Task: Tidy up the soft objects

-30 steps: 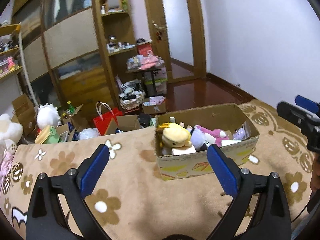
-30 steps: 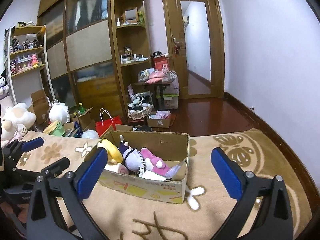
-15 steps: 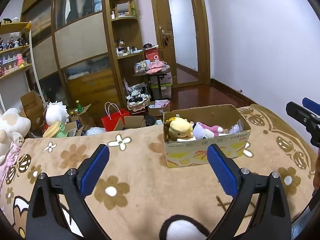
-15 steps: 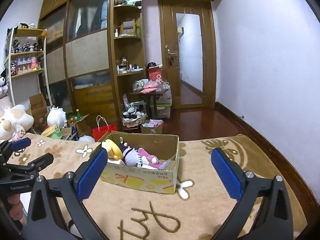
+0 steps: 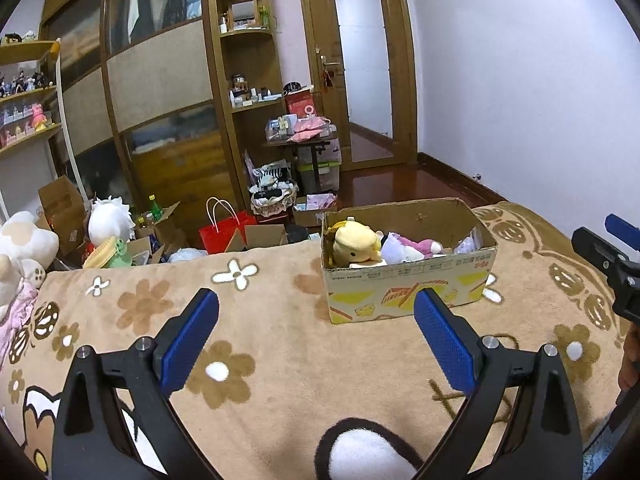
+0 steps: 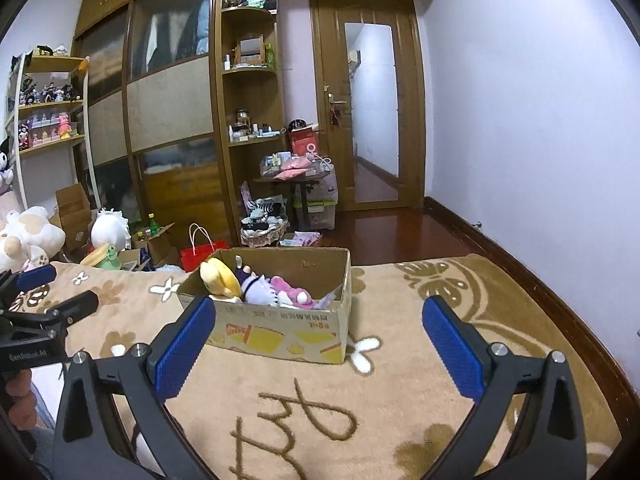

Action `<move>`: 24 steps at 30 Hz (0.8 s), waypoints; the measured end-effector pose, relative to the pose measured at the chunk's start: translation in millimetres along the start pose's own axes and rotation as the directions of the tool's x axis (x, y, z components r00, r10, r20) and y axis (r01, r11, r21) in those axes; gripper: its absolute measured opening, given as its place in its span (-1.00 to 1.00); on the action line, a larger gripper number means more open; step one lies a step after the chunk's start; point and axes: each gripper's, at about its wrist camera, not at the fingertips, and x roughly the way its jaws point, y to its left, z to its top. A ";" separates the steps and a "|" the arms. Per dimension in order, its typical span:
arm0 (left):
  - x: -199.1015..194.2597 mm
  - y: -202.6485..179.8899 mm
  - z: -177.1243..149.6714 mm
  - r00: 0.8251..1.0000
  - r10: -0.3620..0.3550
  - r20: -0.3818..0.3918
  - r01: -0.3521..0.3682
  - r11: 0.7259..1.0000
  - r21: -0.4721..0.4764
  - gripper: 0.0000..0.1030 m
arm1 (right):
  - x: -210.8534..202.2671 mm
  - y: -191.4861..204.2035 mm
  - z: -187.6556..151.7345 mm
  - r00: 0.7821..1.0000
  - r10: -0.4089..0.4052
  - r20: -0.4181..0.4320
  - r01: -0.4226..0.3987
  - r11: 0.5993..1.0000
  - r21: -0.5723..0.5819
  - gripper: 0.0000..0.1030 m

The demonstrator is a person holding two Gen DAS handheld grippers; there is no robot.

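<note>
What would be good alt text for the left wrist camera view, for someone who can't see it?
An open, empty left gripper hovers over a tan flower-patterned blanket, facing a cardboard box holding plush toys, including a yellow plush and a pink one. The right gripper enters at the right edge; a cluttered room with wooden shelves lies beyond.

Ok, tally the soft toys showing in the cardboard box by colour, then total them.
Yellow plush doll: 1
White and purple plush toy: 1
Pink plush toy: 1
Total: 3 showing in the open cardboard box; any lying underneath are hidden.
</note>
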 end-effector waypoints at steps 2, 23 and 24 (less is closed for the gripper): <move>6.8 0.2 -0.7 1.000 0.001 -0.013 -0.001 1.000 -0.003 0.89 | 3.9 -2.8 -2.4 1.000 -0.009 -0.004 0.009 1.000 0.005 1.00; 38.9 -6.1 -5.8 0.998 0.021 -0.062 -0.021 1.000 0.013 0.89 | 24.0 -17.8 -9.6 0.998 -0.047 -0.032 0.048 0.998 0.037 1.00; 38.9 -6.6 -5.9 0.998 0.022 -0.062 -0.021 1.000 0.015 0.89 | 24.2 -18.0 -9.6 0.998 -0.047 -0.032 0.048 0.998 0.037 1.00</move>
